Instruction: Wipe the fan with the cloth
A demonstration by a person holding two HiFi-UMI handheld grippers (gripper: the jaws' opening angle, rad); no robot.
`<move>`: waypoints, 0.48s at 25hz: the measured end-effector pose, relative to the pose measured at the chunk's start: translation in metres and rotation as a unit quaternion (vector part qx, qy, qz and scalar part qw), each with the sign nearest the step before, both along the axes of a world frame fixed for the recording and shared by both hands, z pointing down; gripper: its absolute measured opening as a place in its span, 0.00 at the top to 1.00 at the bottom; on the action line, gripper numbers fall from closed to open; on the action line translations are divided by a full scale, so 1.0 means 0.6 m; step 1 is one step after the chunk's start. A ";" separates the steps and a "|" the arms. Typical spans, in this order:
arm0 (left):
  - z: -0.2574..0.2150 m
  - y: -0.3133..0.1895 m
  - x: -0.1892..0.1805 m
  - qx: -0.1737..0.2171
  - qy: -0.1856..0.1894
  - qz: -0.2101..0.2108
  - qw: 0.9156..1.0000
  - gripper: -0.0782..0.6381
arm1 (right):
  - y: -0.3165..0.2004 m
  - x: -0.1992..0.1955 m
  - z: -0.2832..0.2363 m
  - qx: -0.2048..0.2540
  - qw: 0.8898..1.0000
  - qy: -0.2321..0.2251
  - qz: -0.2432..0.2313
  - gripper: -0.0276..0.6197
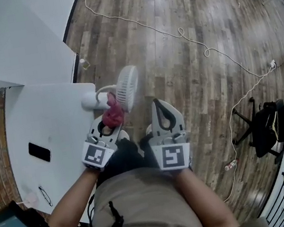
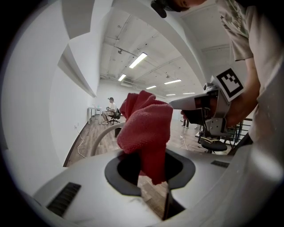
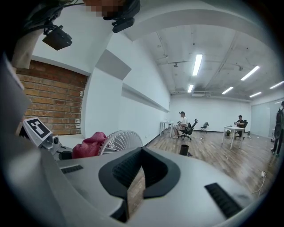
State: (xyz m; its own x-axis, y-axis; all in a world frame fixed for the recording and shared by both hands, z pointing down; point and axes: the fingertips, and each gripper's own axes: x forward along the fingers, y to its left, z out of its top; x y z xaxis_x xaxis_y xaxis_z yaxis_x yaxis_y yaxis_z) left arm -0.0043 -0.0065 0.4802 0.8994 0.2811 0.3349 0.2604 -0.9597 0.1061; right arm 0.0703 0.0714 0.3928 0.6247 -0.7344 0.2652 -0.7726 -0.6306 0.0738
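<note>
Left gripper [image 1: 112, 121]: clenched on the red cloth [image 1: 113, 115]. In the left gripper view the cloth [image 2: 146, 131] is seen pinched between the jaws and bunched up above them.
Right gripper [image 1: 160, 103]: jaws are pressed together with nothing between them. It is held to the right of the fan, apart from it, over the floor.
Fan [image 1: 126, 88]: a small white fan is set at the near edge of the surface [image 1: 52, 119]. Its round guard is turned toward the floor side and its white body lies behind the guard, over the surface.
Cloth position: the bundle is pressed against the rear of the guard, at the neck between guard and body.
Obstruction: the cloth covers the lower rear of the guard. In the left gripper view only a curved strip of the fan [image 2: 103, 133] is seen beside the cloth.
Right gripper view: the fan [image 3: 120, 139] and the cloth [image 3: 88, 145] are seen to the left of the closed jaws, with the left gripper's marker cube beside them.
Other items on the surface: a dark phone [image 1: 39, 151] lies flat, well apart from the fan.
Floor [image 1: 172, 36]: wood planks are crossed by a long white cable [image 1: 194, 40]. A black office chair [image 1: 259, 129] stands at the right.
Background: a brick wall [image 3: 57, 99] is seen at the left. A seated person [image 3: 183, 124] is seen at a far desk.
</note>
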 end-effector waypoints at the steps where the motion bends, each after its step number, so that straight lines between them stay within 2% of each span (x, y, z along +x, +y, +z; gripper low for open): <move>1: 0.004 0.001 0.000 -0.002 -0.003 0.000 1.000 0.76 | 0.002 0.001 0.001 0.000 1.000 -0.001 0.002 0.96; 12: 0.043 0.008 0.008 -0.005 -0.020 0.011 1.000 0.76 | 0.025 0.014 0.011 -0.012 1.000 -0.003 0.016 0.96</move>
State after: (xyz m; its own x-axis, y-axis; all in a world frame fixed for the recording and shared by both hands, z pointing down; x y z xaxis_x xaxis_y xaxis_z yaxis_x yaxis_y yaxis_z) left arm 0.0006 -0.0016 0.5059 0.8790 0.3037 0.3676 0.2761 -0.9527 0.1268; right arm 0.0786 0.0864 0.3997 0.6466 -0.7073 0.2857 -0.7522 -0.6535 0.0843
